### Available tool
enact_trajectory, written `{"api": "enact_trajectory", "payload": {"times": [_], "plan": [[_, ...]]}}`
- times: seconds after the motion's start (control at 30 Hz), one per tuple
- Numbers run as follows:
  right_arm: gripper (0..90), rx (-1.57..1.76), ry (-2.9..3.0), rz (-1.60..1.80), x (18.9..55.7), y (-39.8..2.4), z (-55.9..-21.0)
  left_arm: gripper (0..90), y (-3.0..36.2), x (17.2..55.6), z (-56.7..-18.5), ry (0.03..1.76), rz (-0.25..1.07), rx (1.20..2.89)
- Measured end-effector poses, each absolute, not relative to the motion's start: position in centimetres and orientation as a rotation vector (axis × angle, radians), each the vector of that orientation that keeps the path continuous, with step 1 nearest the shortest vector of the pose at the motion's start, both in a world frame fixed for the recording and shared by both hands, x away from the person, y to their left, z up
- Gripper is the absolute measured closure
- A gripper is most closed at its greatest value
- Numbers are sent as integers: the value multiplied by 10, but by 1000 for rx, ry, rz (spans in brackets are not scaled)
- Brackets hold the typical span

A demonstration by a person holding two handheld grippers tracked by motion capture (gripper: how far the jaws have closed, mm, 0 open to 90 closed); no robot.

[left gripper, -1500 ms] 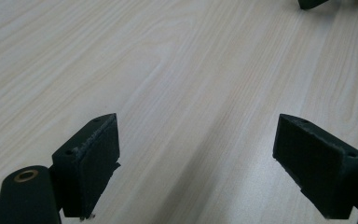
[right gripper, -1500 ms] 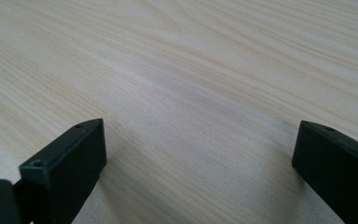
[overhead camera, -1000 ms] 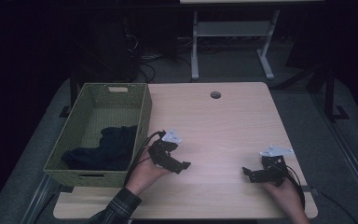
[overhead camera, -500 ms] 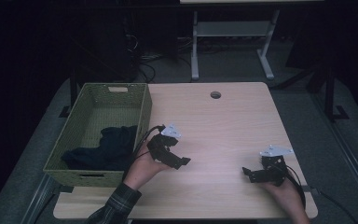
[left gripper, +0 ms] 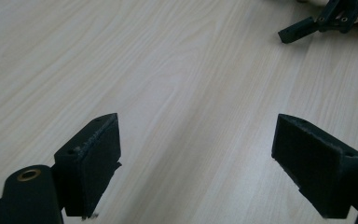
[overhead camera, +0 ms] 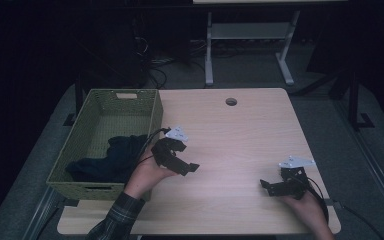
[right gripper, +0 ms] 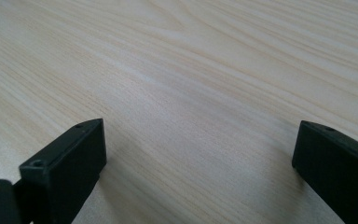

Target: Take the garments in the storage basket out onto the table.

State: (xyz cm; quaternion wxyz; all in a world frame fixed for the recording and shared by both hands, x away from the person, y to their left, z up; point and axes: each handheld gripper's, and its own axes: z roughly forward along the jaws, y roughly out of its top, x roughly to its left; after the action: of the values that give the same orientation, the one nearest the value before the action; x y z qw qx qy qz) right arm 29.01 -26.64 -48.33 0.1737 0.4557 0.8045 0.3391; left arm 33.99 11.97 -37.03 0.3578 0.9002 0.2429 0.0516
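Observation:
A woven green basket (overhead camera: 150, 117) stands on the left part of the wooden table (overhead camera: 230, 140), with dark clothing (overhead camera: 112, 157) heaped in its near half. My left gripper (overhead camera: 192, 167) hovers just right of the basket, open, nothing between its jaws. In the left gripper view the left gripper (left gripper: 198, 158) has wide-apart jaws over bare wood, and the other gripper (left gripper: 326, 21) shows at the top right. Near the front right corner my right gripper (overhead camera: 266, 186) rests low, open and empty. The right gripper view shows the right gripper (right gripper: 200, 163) spread over plain tabletop.
A round cable hole (overhead camera: 231, 101) sits near the table's far edge. Behind the table stands a white desk frame (overhead camera: 250, 45) with cables on the dark floor. Cables trail from both grippers.
My left gripper has lifted and drawn slightly back toward the basket side. The right gripper has stayed where it was.

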Motion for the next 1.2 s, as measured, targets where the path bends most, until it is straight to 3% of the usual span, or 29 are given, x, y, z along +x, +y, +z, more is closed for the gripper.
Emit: {"api": "enact_trajectory", "payload": {"times": [1.2], "plan": [[23, 1289, 2282, 962, 290, -267, -483, 181, 159, 337, -336, 677, 213, 2326]]}}
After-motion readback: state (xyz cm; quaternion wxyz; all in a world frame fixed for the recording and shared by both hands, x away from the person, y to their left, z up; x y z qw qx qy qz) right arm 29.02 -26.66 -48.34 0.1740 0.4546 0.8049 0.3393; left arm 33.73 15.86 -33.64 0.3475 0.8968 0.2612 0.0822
